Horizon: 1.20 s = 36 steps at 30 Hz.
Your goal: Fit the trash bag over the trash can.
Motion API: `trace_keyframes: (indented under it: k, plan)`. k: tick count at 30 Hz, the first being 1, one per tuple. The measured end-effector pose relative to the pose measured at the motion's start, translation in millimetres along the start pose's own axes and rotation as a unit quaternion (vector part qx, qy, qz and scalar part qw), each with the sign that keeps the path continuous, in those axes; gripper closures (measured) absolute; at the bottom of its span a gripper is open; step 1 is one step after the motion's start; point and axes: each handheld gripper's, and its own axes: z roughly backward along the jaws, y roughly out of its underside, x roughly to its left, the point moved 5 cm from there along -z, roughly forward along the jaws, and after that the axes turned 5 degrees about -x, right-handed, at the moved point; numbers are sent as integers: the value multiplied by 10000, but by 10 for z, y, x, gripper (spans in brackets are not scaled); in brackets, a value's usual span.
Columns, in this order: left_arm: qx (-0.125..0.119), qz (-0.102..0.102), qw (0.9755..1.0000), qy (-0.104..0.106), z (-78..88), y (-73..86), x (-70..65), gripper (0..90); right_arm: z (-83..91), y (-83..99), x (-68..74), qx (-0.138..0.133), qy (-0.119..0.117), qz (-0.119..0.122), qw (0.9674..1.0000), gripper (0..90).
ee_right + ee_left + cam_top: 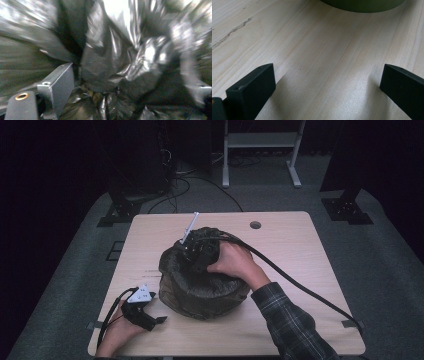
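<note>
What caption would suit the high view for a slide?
Right hand pushes its claw into a black plastic bag lining a round bin on the wooden table; left claw rests open nearby.

One tabletop [300, 270] is carrying one round bin [200, 290], and one black plastic bag [190, 270] is sitting inside it. Two grippers are showing: the left gripper [156, 321] and the right gripper [192, 247]. Two hands are holding them, one hand each. One round hole [255, 225] is lying in the tabletop near its far edge. Behind the tabletop, one white frame [260, 150] is standing on the floor.
</note>
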Motion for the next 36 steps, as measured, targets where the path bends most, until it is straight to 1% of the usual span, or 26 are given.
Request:
trace_keyframes:
  k: [1, 3, 5, 6, 7, 8, 9, 10, 11, 12, 13, 15, 17, 19, 24, 26, 27, 28, 30, 32, 33, 36]
  plan:
    - [1, -2, 10000, -2, 0, 0, 1, 0, 40, -18, 8, -95, 11, 27, 10000, 123]
    - [0, -3, 10000, -4, 1, 0, 1, 0, 173, -73, 43, -384, -5, 36, 9993, 123]
    - [4, -7, 10000, -4, 1, 0, 2, 0, 312, -127, 87, -732, -94, 99, 9972, 128]
    - [3, -7, 10000, -4, 0, 0, 1, 0, 366, -152, 114, -848, -146, 110, 9962, 128]
    - [3, -6, 10000, -3, 0, 0, 1, 0, 400, -178, 144, -899, -168, 171, 9957, 128]
    - [5, -7, 10000, 0, 1, -1, 1, 0, 413, -207, 189, -910, -168, 212, 9955, 128]
    - [6, -8, 10000, -2, 1, 0, 2, 0, 403, -236, 230, -913, -216, 288, 9952, 128]
    - [7, -9, 10000, -2, 1, 0, 2, 0, 372, -257, 266, -942, -291, 341, 9945, 128]
    - [8, -10, 10000, -1, 1, 0, 2, 0, 324, -262, 281, -907, -331, 341, 9947, 128]
    - [4, -8, 10000, -3, 0, 0, 1, 0, 259, -250, 278, -824, -326, 353, 9954, 128]
    - [4, -7, 10000, -4, 0, 0, 1, 0, 193, -225, 276, -684, -330, 285, 9967, 128]
    - [4, -7, 10000, 1, 0, 0, 1, 0, 43, -183, 271, -470, -388, 266, 9978, 128]
    - [3, -8, 10000, 3, 0, 0, 1, 0, -58, -172, 292, -332, -416, 302, 9981, 128]
    - [3, -11, 10000, 4, 0, 0, 1, 0, -158, -153, 325, -88, -491, 337, 9982, 128]
    - [2, -8, 10000, 9, -1, -1, 0, 0, -242, -106, 318, 257, -527, 313, 9978, 128]
    - [-3, -9, 10000, 9, -2, -1, 0, 0, -238, -107, 316, 244, -518, 329, 9978, 129]
    - [-1, -11, 10000, 11, -1, -1, 0, 0, -216, -117, 319, 188, -509, 307, 9981, 129]
    - [2, -14, 10000, 11, 0, -1, 1, 0, -132, -145, 314, -47, -502, 314, 9982, 128]
    - [2, -14, 10000, 11, -1, -1, 0, 0, -57, -156, 302, -164, -434, 325, 9984, 128]
    - [1, -15, 10000, 14, -1, -2, 1, 0, 25, -167, 286, -309, -417, 336, 9981, 128]
    - [3, -20, 10000, 16, -1, -2, 1, 0, 77, -174, 280, -378, -383, 306, 9981, 128]
    - [0, -20, 10000, 19, -2, -2, 2, 0, 248, -182, 262, -601, -307, 316, 9972, 128]
